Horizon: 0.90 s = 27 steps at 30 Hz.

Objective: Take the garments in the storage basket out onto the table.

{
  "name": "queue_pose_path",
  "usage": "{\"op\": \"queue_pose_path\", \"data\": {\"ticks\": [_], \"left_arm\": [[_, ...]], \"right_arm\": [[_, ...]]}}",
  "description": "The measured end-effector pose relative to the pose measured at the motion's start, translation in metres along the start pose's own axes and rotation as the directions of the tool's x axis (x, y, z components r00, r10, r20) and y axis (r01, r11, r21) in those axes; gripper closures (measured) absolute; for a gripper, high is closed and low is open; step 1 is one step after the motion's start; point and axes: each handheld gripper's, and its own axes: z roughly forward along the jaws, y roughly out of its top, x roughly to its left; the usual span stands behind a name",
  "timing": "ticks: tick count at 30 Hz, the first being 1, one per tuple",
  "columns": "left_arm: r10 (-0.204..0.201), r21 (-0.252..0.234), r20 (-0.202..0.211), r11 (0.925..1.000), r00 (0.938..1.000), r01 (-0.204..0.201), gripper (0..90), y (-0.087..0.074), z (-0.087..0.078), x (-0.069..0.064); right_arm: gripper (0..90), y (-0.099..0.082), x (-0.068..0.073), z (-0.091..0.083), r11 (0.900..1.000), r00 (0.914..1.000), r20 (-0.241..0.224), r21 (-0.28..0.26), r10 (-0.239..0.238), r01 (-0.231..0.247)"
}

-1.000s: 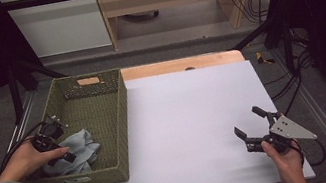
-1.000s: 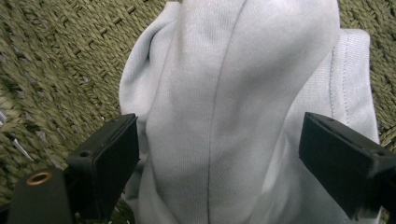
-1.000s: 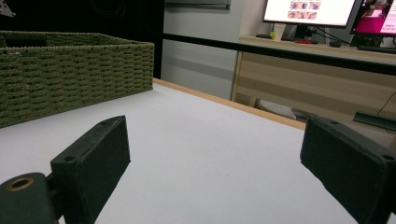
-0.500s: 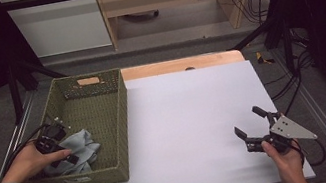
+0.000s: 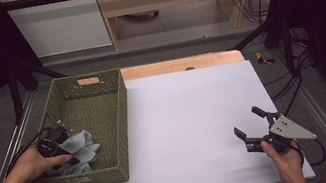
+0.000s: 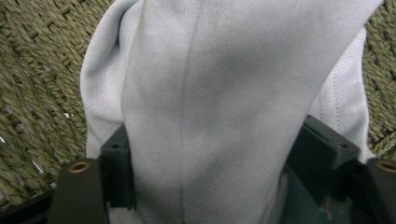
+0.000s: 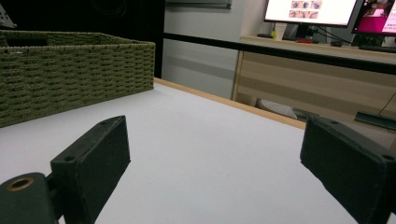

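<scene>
In the basket (image 5: 106, 127), left gripper (image 5: 57, 148) jaws just closing around cloth (image 6: 224, 93)

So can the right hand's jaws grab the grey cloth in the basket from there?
Probably not: the right gripper sits far across the table, and the basket wall stands before the cloth.

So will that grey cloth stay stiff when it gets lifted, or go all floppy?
Probably floppy: the cloth lies crumpled in soft folds in the basket. It looks thin, so likely light. Its woven surface should not slip much between the left tongs.
</scene>
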Motion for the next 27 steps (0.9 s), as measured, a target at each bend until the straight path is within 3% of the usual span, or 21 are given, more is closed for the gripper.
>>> {"op": "queue_pose_path", "data": {"ticks": [7,12,27], "left_arm": [[0.004,0.011,-0.01,0.9999,0.9999,-0.004,45.6,0.0,0.001,-0.004],[0.025,0.018,0.002,0.9995,0.9997,-0.025,67.4,0.0,0.0,-0.01],[0.021,-0.02,0.009,0.9996,0.9997,-0.02,73.2,0.0,-0.016,-0.007]], "right_arm": [[8.4,0.0,0.0,0.0,1.0,1.0,0.0,0.0,0.0,0.0],[8.4,0.0,0.0,0.0,1.0,1.0,-0.001,-0.002,0.001,-0.001],[8.4,0.0,-0.001,0.0,1.0,1.0,0.002,-0.006,0.008,-0.008]]}}
